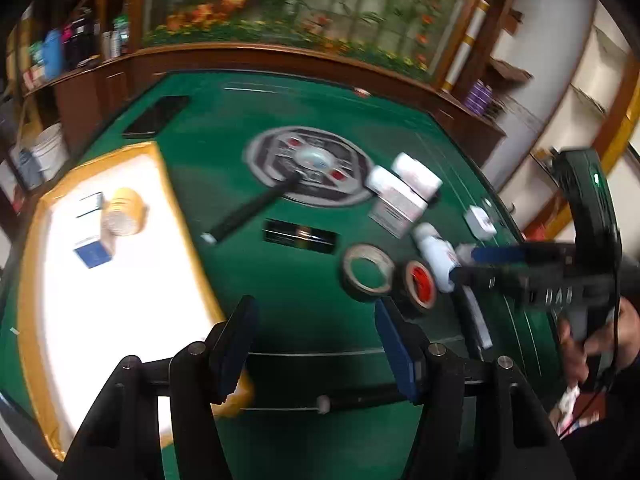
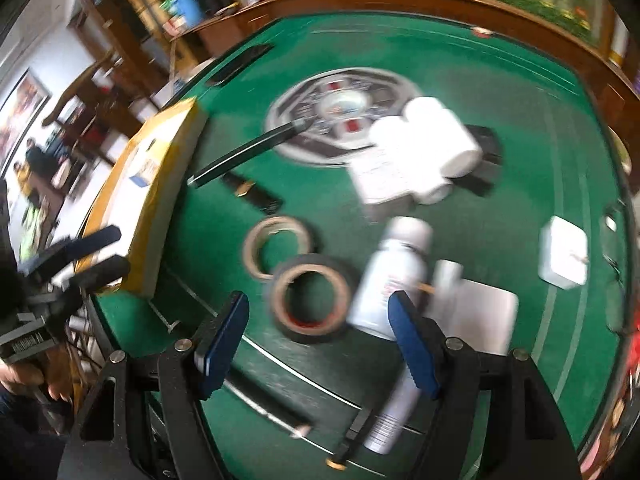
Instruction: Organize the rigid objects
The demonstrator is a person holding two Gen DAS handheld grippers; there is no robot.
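Clutter lies on the green table (image 1: 248,112): a beige tape ring (image 2: 276,248) touching a black tape roll (image 2: 310,300), with a white bottle (image 2: 394,276) just right of the roll. Left of the roll stands a yellow-rimmed tray (image 1: 30,280) holding a blue box (image 1: 93,251). Left gripper (image 1: 316,344) and right gripper (image 2: 320,344) both gape, gripping nothing, above the table.

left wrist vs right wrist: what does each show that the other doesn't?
Left wrist only: the tray's inside, with a yellow tape roll standing beside a blue-and-white box; the right gripper reaching over a white bottle.

Right wrist only: a white tube lying near the table edge, and the left gripper beside the tray's yellow wall.

Both: green table, beige tape ring, red-cored tape roll, white charger. Both pairs of fingers are open, empty.
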